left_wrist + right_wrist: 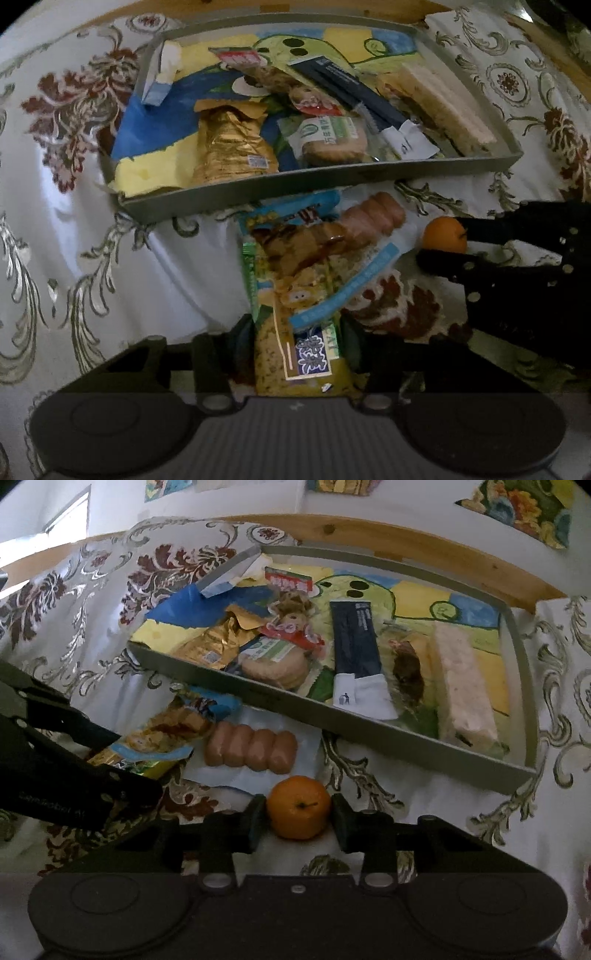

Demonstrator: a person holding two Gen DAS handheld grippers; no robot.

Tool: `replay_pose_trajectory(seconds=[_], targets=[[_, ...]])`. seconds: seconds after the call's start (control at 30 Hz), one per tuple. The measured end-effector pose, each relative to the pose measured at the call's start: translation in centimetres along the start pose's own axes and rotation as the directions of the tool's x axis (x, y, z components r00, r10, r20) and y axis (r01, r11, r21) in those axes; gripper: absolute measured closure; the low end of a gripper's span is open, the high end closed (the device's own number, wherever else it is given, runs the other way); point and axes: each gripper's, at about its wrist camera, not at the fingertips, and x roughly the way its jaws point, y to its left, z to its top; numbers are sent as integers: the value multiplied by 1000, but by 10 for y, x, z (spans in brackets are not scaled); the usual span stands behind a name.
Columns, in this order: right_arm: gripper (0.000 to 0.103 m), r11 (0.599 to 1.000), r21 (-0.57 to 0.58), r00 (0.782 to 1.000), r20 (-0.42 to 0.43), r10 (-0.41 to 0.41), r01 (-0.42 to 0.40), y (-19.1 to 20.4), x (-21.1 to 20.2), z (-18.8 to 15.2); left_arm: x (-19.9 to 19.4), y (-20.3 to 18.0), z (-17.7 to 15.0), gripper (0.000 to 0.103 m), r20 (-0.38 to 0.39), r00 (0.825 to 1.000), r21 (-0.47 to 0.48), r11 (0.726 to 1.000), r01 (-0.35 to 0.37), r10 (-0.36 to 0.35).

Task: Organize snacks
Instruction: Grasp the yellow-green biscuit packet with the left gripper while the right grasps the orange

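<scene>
Looking between my right gripper (pixel 298 825) fingers, I see the orange (pixel 298 806), with both pads against its sides. My left gripper (pixel 295 350) is closed on a green snack packet (pixel 295 332) (its end only). Beyond the fingers lie sausages (pixel 251 751), then the grey tray (pixel 332 716) with snacks.

My left black two-finger gripper (pixel 295 343) points steeply down, its jaws pressed on the green-and-yellow crinkly snack packet (pixel 295 332). My right black gripper (pixel 298 818), beside it, clasps the small round orange fruit (pixel 298 806).
</scene>
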Motion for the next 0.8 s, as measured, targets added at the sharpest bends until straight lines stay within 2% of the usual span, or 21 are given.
replay_pose_trajectory(seconds=[0.3, 0.47, 0.8], targets=[[63, 999, -4, 999, 6, 32, -32, 6, -12, 1, -19, 16, -8, 51, -83, 990, -131, 986, 99, -111], [63, 999, -6, 999, 7, 35, -35, 7, -14, 3, -25, 12, -17, 51, -80, 989, -131, 985, 112, -123], [63, 999, 25, 999, 9, 39, -40, 1, -19, 3, -41, 21, -30, 51, -100, 976, -200, 965, 168, -191]])
